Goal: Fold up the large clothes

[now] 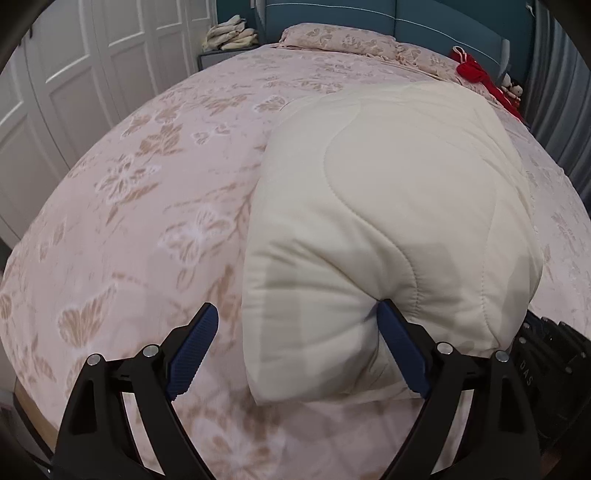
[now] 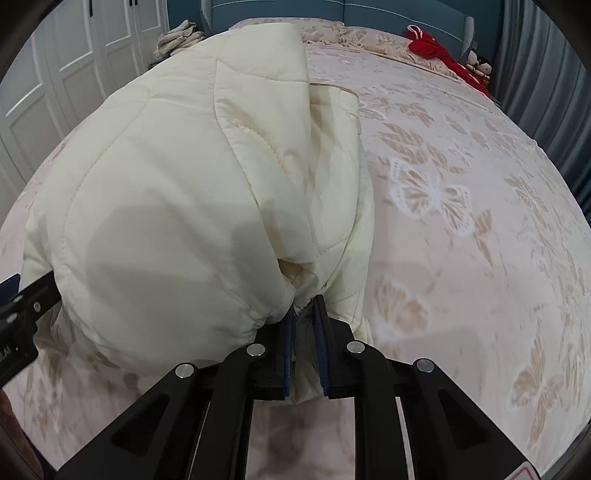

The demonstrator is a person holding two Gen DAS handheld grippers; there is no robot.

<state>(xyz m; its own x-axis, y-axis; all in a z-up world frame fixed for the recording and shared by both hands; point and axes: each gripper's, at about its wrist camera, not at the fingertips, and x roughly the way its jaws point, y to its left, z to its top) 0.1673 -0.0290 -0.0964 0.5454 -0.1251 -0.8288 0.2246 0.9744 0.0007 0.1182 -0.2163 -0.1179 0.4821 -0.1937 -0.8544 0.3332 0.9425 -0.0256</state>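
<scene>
Cream quilted jacket (image 1: 388, 221) bunched on bed (image 1: 147, 184). Left gripper (image 1: 299, 347) fingers spread wide, one pad touching jacket's near edge (no grip). Right gripper (image 2: 306, 347) clenched on jacket hem. Bedspread beside jacket open.

Jacket (image 1: 388, 206) lies on bed (image 1: 129, 221); pillows (image 1: 332, 37) apparently behind.

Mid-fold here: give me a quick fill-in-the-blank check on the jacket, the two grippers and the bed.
1. The right gripper is shut on the cream ____.
2. The left gripper has its jaws ____, the jacket's corner between them but not pinched.
3. The bedspread is printed with ____.
4. Near the headboard lies a ____ garment.

Missing words: jacket; open; butterflies; red
</scene>
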